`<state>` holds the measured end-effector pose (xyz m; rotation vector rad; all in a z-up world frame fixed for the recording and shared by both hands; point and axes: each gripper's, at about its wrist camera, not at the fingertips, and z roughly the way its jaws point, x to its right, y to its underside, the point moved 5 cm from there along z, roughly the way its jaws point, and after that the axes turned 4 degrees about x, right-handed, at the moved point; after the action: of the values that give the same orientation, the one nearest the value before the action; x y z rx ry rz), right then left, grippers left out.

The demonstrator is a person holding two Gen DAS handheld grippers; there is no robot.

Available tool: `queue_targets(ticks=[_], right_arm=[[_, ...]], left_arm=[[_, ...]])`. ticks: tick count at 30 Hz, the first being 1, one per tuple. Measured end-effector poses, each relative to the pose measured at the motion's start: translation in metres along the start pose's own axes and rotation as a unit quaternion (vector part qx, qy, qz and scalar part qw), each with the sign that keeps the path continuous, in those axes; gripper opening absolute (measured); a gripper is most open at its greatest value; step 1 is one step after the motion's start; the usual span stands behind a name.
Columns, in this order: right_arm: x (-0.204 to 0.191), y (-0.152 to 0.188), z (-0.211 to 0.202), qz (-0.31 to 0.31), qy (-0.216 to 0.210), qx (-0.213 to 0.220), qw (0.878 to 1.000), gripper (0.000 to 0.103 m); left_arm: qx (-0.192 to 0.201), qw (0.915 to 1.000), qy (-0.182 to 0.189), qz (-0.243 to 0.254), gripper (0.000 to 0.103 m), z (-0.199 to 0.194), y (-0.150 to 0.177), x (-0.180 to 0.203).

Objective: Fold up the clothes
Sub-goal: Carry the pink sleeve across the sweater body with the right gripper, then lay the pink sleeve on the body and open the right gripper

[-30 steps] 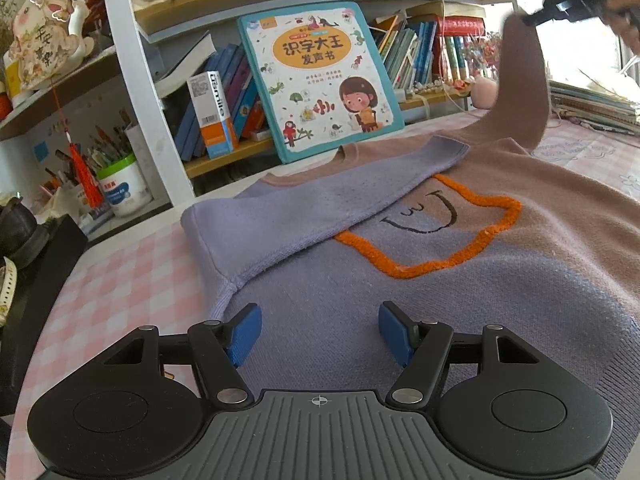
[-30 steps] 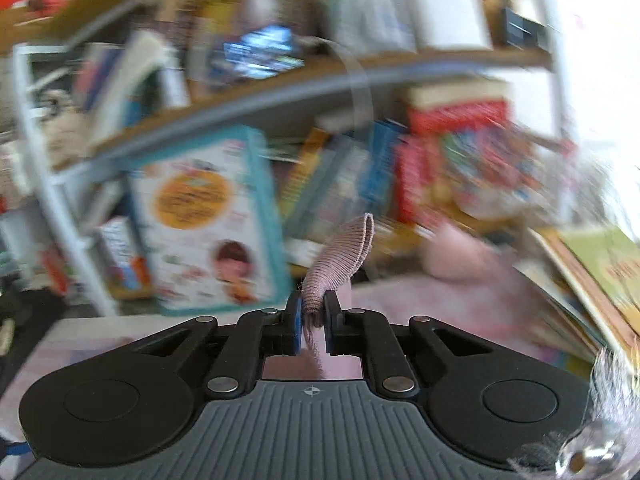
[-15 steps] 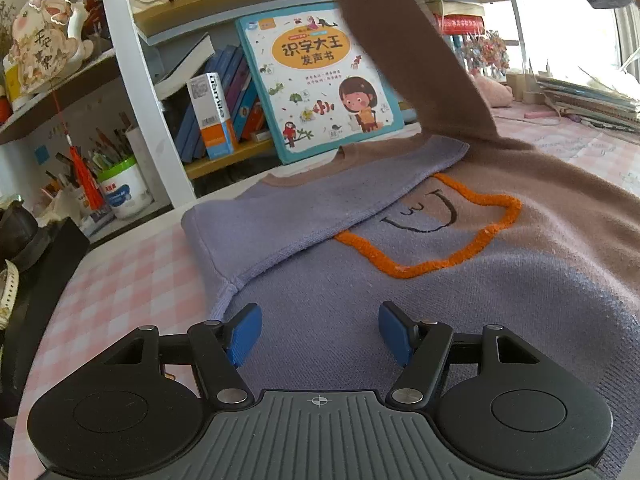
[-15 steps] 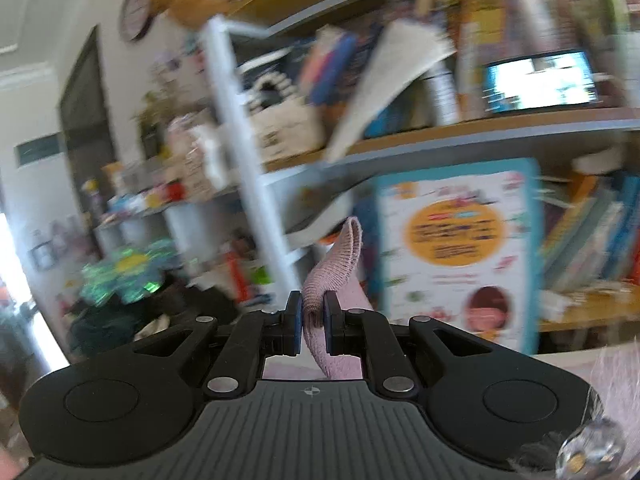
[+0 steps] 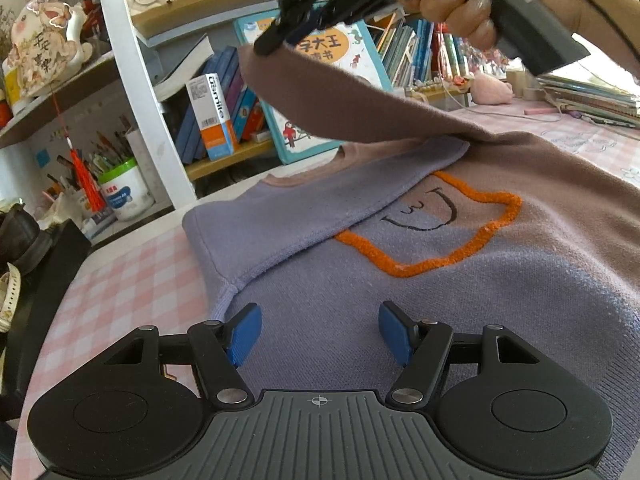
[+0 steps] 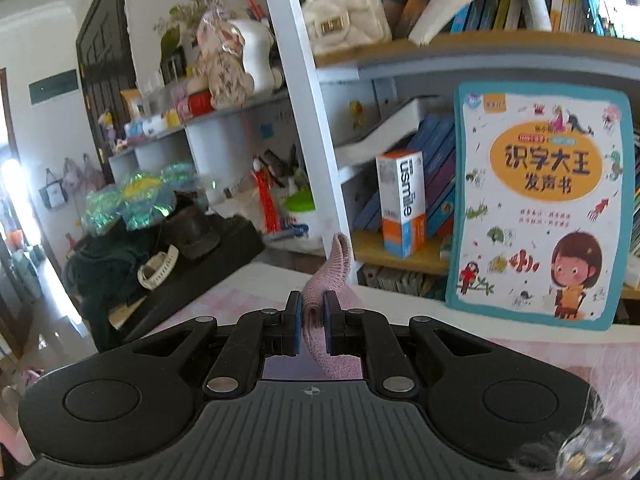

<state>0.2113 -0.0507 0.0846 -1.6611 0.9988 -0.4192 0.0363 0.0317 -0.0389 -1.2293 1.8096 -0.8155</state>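
Sweater (image 5: 460, 280), one, lilac and mauve knit, lies flat across the pink checked table (image 5: 132, 272); it looks soft, light and floppy, best held by cuffs or hem. Of its two sleeves, one lies folded across the chest; the right gripper (image 6: 313, 322) pinches the other's cuff (image 6: 332, 280) aloft. Left gripper (image 5: 320, 334) hovers over the hem, jaws apart, empty.

Sweater (image 5: 420, 280) on checked table (image 5: 120, 280); brown sleeve (image 5: 340, 100) aloft in right gripper (image 5: 264, 46).

Bare checked tablecloth (image 5: 120, 276) left of the sweater (image 5: 420, 300) leaves passing room, hemmed by a black stand (image 5: 48, 280) (shoe atop) and the bookshelf (image 5: 224, 160) behind, its picture book (image 6: 540, 204) leaning forward.
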Motion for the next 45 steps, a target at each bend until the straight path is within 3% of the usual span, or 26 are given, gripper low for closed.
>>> queue_targets(ticks=[6,7,8,10,14,18,24,27,38,45], right_arm=[[0.006,0.015,0.015,0.012,0.001,-0.023,1.0,0.014],[0.007,0.016,0.015,0.018,-0.002,-0.024,1.0,0.024],[0.009,0.017,0.013,0.026,-0.007,-0.022,0.999,0.041],[0.013,0.017,0.007,0.041,-0.019,-0.015,0.999,0.049],[0.029,0.02,-0.012,0.043,0.003,-0.011,0.999,0.049],[0.064,0.035,-0.041,0.052,0.057,-0.023,0.997,0.049],[0.117,0.084,-0.093,0.1,0.128,-0.069,0.984,0.05],[0.126,0.111,-0.116,0.107,0.148,-0.087,0.979,0.05],[0.114,0.162,-0.173,0.116,0.153,-0.102,0.976,0.05],[0.11,0.177,-0.207,0.125,0.154,-0.093,0.976,0.05]], left_arm=[[-0.001,1.0,-0.002,-0.002,0.069,0.001,0.0,-0.001],[-0.002,1.0,-0.002,-0.003,0.07,0.001,0.0,-0.001],[-0.002,1.0,-0.002,-0.005,0.071,0.001,0.0,-0.002],[-0.003,1.0,-0.002,-0.007,0.071,0.001,0.0,-0.002],[-0.002,1.0,-0.004,-0.003,0.071,0.001,0.0,-0.002],[-0.001,1.0,-0.007,0.0,0.071,0.0,-0.001,0.0],[-0.003,1.0,-0.005,-0.004,0.072,0.001,0.0,-0.001],[-0.004,1.0,-0.009,-0.001,0.073,0.001,0.0,-0.001],[0.005,0.9995,-0.031,0.001,0.074,-0.004,-0.001,-0.001],[-0.003,0.9988,-0.025,-0.043,0.074,-0.033,0.0,-0.004]])
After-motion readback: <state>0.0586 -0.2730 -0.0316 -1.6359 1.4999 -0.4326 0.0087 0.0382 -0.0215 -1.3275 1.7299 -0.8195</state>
